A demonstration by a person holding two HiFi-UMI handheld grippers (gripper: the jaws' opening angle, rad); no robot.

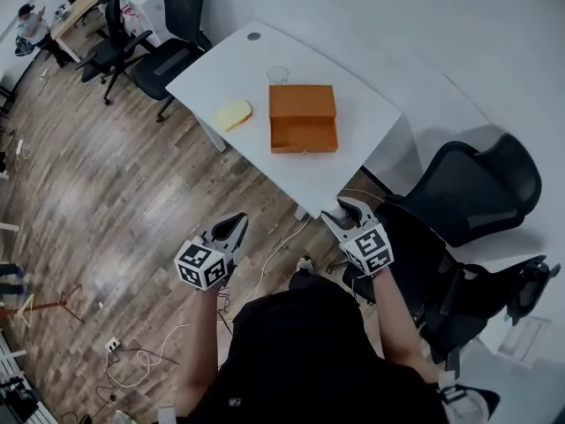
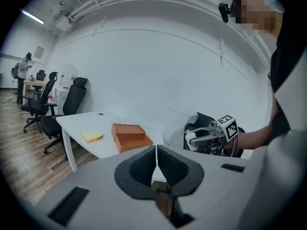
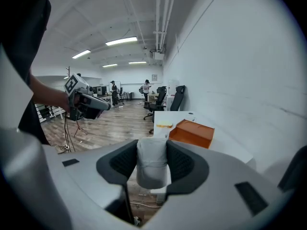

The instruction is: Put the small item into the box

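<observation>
Clamping a small pale item (image 3: 151,162), the right gripper (image 1: 346,210) points at the orange box (image 1: 303,118), open on the surface (image 1: 353,87) to receive it. The left gripper (image 1: 234,226) is closed, empty.

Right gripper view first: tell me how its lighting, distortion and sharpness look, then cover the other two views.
Right gripper view: fisheye bend, dark corners, ceiling lights glaring, grey item in the jaws evenly lit. Left gripper view: same bend and dark corners, orange box sharp. Head view: even light, faint shadow beside the table.
</observation>
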